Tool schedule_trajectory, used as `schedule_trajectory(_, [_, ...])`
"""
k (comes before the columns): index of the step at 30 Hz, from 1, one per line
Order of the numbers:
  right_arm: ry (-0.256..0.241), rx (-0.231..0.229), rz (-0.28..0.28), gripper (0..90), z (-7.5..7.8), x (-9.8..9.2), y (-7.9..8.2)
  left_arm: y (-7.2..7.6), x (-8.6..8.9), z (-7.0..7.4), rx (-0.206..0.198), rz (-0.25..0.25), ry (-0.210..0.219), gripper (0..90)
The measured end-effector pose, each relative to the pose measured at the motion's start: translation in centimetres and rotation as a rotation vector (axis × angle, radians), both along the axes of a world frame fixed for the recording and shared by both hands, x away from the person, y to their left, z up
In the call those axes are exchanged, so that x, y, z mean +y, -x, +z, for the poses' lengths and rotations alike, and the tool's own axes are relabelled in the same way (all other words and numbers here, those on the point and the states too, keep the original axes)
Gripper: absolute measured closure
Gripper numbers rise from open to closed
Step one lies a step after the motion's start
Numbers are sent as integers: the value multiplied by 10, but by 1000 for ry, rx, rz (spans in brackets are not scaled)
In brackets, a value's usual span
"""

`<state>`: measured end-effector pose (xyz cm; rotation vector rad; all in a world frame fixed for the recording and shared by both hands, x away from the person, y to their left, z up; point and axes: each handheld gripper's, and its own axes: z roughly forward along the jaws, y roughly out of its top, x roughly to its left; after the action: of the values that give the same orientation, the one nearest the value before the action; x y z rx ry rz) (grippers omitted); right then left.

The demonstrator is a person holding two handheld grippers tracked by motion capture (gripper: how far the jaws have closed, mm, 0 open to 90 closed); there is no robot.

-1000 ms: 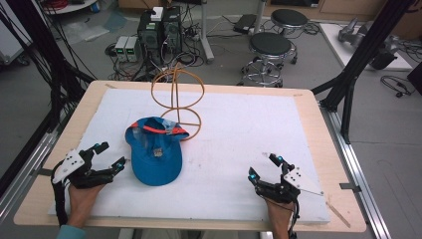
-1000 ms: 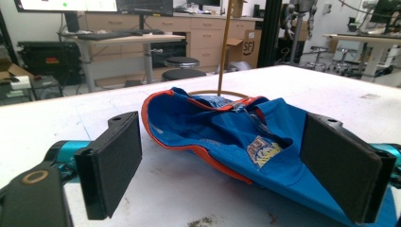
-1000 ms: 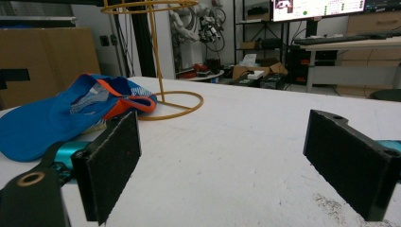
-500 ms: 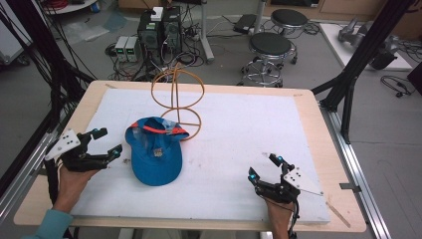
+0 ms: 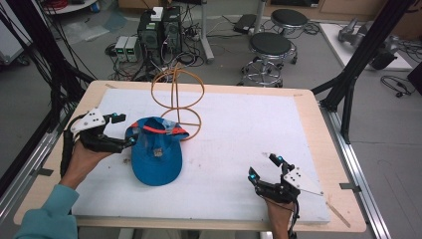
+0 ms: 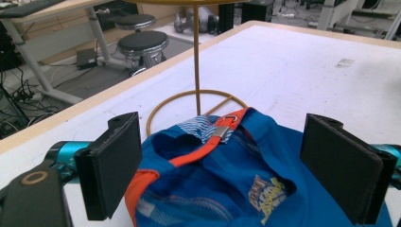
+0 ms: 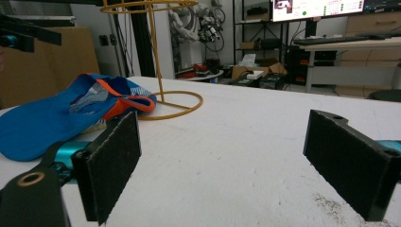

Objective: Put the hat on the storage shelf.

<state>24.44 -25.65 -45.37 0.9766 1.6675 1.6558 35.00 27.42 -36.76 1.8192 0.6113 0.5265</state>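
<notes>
A blue cap (image 5: 155, 152) with an orange back strap lies upside down on the white mat, its back end against the base ring of a yellow wire stand (image 5: 176, 94). My left gripper (image 5: 125, 130) is open at the cap's left rear edge. In the left gripper view its jaws stand wide on either side of the cap (image 6: 236, 189), with the stand (image 6: 196, 61) just behind. My right gripper (image 5: 263, 168) rests open near the front right of the mat with nothing between its jaws. The right gripper view has the cap (image 7: 47, 120) and stand (image 7: 156, 56) off to the left.
The white mat (image 5: 249, 124) covers most of the wooden table (image 5: 318, 104). Two stools (image 5: 268, 47) and computer boxes (image 5: 159, 25) stand on the floor past the far edge. Black frame posts (image 5: 348, 74) rise at the table's right and left sides.
My left gripper has moved away from the front-left of the mat, forward and right, up to the cap's back edge. The right gripper and the cap have stayed put.
</notes>
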Motion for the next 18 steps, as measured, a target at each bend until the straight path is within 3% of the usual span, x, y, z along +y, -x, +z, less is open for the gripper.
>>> schedule_trajectory(10, [1,2,2,109,0,0,0,-23,-13,10,43,-33,-53,156])
schedule_trajectory(12, [1,3,0,108,0,0,0,-29,-16,9,58,-44,-84,157])
schedule_trajectory(18, [-1,5,0,108,0,0,0,-46,-27,4,102,-61,-111,154])
